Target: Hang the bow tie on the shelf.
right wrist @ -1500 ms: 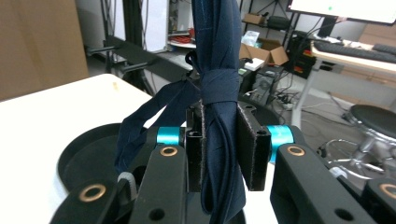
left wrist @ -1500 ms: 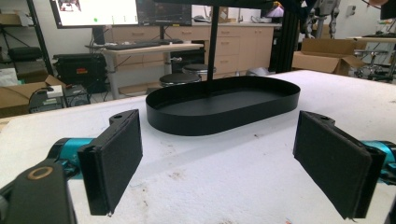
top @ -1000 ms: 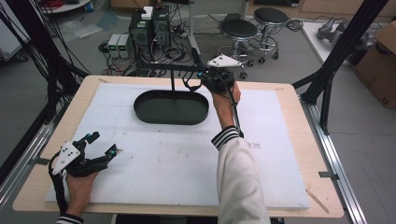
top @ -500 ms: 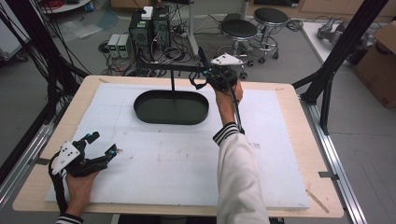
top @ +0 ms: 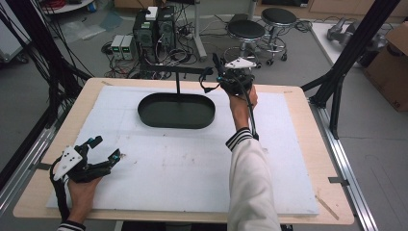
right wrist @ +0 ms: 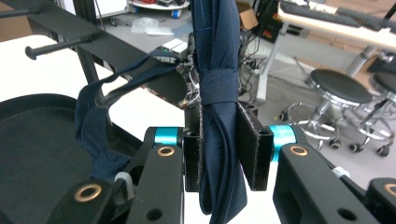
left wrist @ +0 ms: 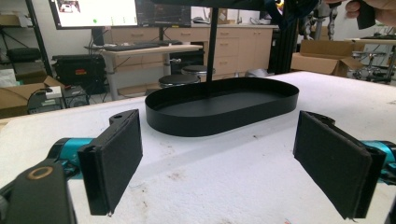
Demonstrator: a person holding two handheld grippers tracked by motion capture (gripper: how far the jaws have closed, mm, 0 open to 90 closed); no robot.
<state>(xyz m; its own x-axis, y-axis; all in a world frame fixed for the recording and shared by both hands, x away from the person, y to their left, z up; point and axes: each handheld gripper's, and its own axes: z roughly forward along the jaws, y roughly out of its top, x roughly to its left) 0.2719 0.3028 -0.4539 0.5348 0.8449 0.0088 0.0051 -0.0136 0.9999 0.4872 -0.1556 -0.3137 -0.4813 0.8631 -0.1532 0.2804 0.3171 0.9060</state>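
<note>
While held above far right end of black oval metal tray (top: 176, 110), right gripper (right wrist: 219, 149) clenched on knotted dark navy fabric tie (right wrist: 216, 88). Tie's loop draped over black horizontal stand arm (right wrist: 70, 29) above tray. Left gripper (left wrist: 219, 158) released, jaws wide apart, low over white foam table mat (top: 192, 163) near front left corner, facing tray.

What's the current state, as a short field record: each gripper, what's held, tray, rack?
left gripper: open, holding nothing, resting low at the near left of the table
right gripper: shut on navy tie, raised beyond the tray's right end
navy tie: knotted, a loop draped at the rack
tray: black, oval, looks empty
rack: black, post rising behind the tray
</note>
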